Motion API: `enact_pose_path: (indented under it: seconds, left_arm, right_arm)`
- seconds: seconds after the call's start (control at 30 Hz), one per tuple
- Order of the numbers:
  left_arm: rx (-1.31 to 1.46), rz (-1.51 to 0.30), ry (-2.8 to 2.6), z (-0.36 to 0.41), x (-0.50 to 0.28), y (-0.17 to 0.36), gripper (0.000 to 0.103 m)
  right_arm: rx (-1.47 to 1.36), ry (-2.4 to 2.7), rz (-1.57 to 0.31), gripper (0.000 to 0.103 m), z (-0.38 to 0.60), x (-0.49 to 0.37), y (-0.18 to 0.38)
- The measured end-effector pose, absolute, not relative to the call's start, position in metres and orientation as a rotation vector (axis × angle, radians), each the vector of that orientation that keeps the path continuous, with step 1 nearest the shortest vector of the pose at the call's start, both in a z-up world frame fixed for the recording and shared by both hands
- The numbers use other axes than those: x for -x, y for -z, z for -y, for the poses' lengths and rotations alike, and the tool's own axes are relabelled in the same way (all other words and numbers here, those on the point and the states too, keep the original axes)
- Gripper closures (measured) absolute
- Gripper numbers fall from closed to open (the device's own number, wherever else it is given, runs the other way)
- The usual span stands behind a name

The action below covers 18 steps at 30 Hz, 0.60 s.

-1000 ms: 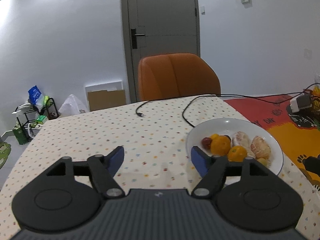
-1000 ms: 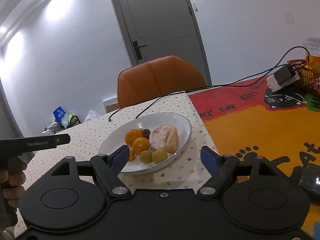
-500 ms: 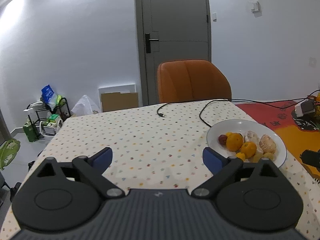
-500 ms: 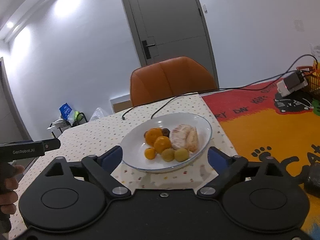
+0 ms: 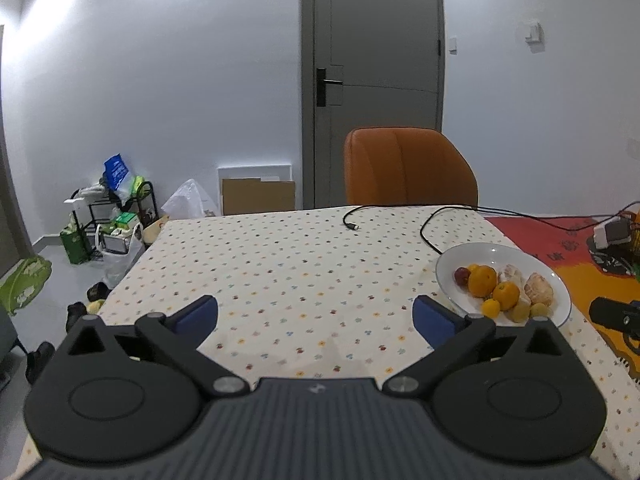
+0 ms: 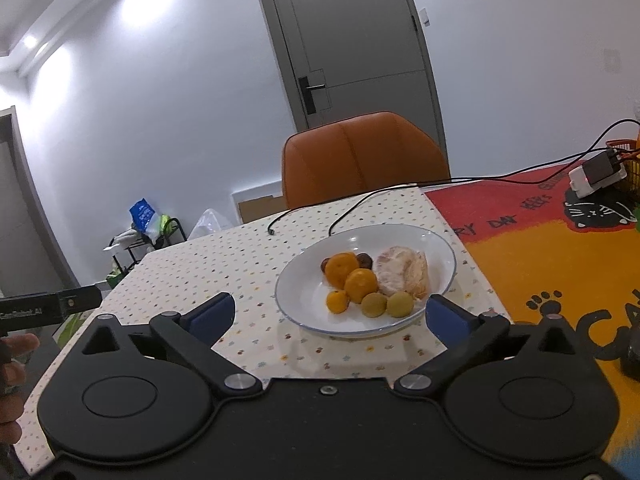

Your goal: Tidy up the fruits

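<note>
A white plate (image 6: pixel 304 300) (image 5: pixel 448 276) sits on the dotted tablecloth near its right edge. It holds several fruits: oranges (image 6: pixel 340 268) (image 5: pixel 482 280), a small kumquat (image 6: pixel 336 302), two green-yellow fruits (image 6: pixel 399 304), dark red fruits (image 5: pixel 461 275) and peeled citrus (image 6: pixel 402 272) (image 5: pixel 540 290). My right gripper (image 6: pixel 330 314) is open, pulled back in front of the plate, holding nothing. My left gripper (image 5: pixel 316 314) is open over bare cloth, left of the plate, also without anything in it.
An orange chair (image 5: pixel 408 168) stands at the table's far side. Black cables (image 5: pixel 432 224) lie behind the plate. A red and orange cat mat (image 6: pixel 560 248) covers the table's right part, with a white adapter (image 6: pixel 596 174). Bags and a rack (image 5: pixel 112 216) sit on the floor at left.
Both grippers have drawn back from the plate and risen, so the plate looks smaller and farther. The fruits on the plate have stayed in place.
</note>
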State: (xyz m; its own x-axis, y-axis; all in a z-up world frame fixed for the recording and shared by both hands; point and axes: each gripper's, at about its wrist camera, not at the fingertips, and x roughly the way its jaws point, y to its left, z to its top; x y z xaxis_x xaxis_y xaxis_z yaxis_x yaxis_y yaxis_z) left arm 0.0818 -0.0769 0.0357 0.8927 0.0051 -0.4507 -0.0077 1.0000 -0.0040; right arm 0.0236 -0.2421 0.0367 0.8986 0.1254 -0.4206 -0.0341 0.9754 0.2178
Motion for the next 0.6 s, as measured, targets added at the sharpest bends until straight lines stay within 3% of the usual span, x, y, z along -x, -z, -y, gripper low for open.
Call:
enact_pose_path:
  seconds: [0.6]
  left_arm:
    - [0.033,-0.482,-0.05,0.036,-0.034,-0.033,0.0]
  right_arm:
    - [-0.169,-0.137,-0.491,0.0,0.207,-0.012,-0.041]
